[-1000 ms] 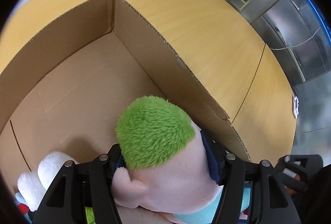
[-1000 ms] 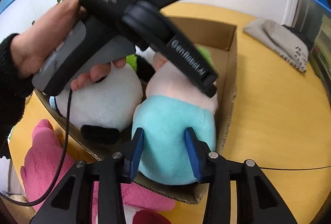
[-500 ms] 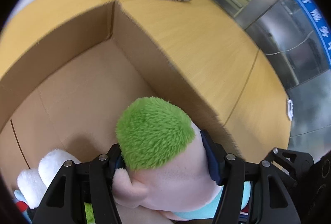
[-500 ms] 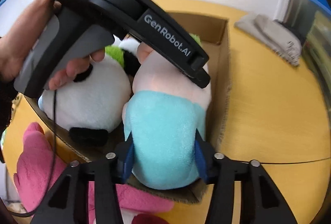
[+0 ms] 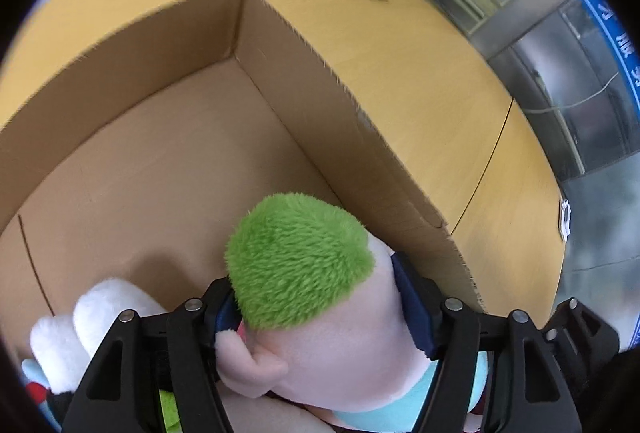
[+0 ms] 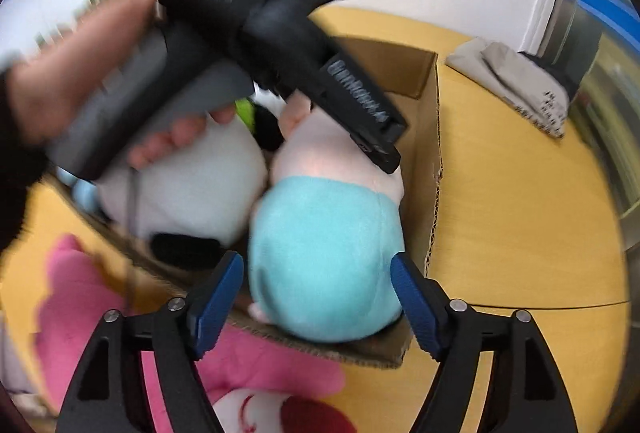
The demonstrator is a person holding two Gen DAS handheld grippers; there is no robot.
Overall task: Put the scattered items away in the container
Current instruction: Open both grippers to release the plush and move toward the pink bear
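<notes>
L gripper [image 5: 320, 313] clamped on green-haired doll [image 5: 312, 297] head, doll inside cardboard box [image 5: 304, 81] by R wall. White plush [image 6: 188, 189] beside it in box. R gripper [image 6: 316, 297] jaws wide, straddling doll's teal body, not gripping. Pink plush [image 6: 92, 313] outside box on table [image 6: 520, 217].

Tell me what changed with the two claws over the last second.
The right claw opened: its blue pads, pressed into the turquoise body of the green-haired plush doll a moment ago, now stand clear on both sides. The left claw stays clamped on the doll's head inside the cardboard box. The pink plush remains outside on the table.
</notes>
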